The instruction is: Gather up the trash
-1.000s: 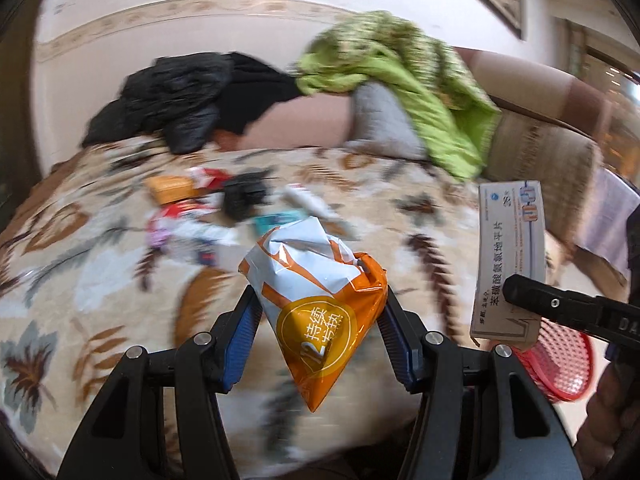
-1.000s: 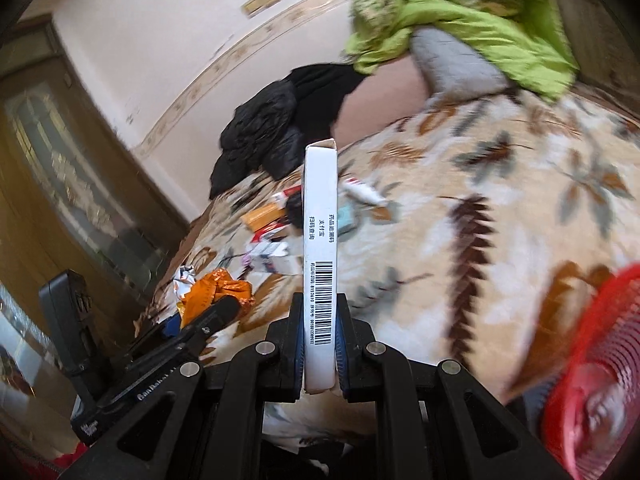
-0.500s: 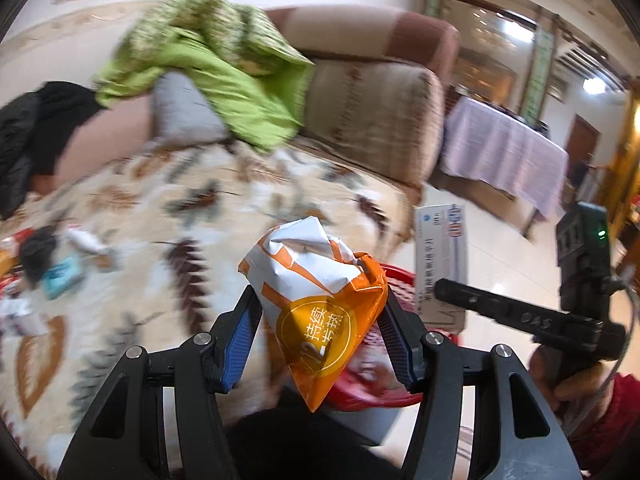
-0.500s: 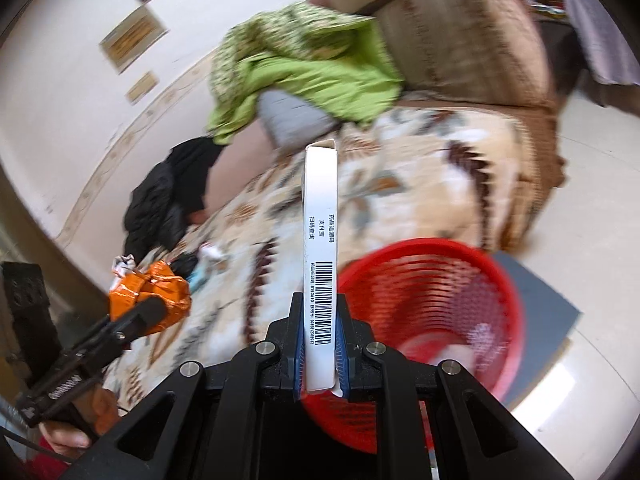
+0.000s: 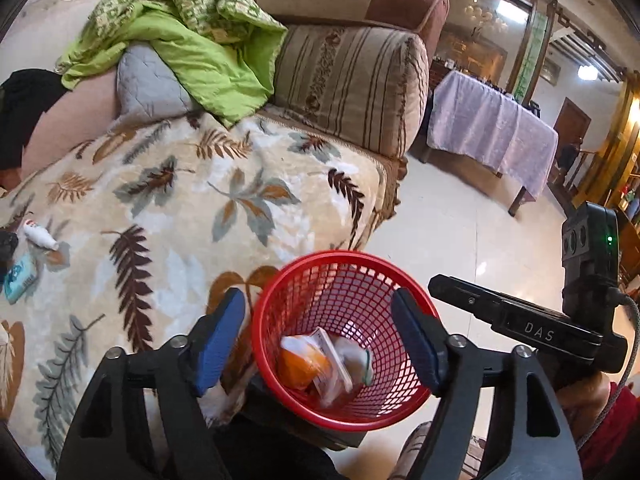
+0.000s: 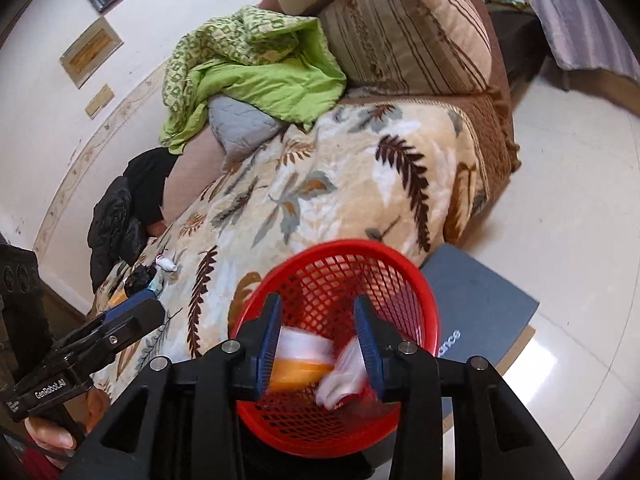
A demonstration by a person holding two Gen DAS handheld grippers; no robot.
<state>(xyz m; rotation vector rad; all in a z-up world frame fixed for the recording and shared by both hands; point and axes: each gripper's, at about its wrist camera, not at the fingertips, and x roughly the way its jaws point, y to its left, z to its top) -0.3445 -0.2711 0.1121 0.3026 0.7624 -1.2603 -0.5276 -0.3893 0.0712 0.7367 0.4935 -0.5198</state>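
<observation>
red mesh basket (image 5: 280, 292), leaf-patterned cream blanket (image 5: 180, 208)

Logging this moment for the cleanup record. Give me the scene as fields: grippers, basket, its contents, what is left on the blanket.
left gripper: open, holding nothing, above the basket
right gripper: open, holding nothing, above the basket
red mesh basket: on the floor beside the sofa, upright
basket contents: orange snack bag, white carton, other pale wrappers, blurred
leaf-print blanket: covers the sofa seat
left on blanket: small white bottle, teal packet, a few more items at the far end, too small to tell
</observation>
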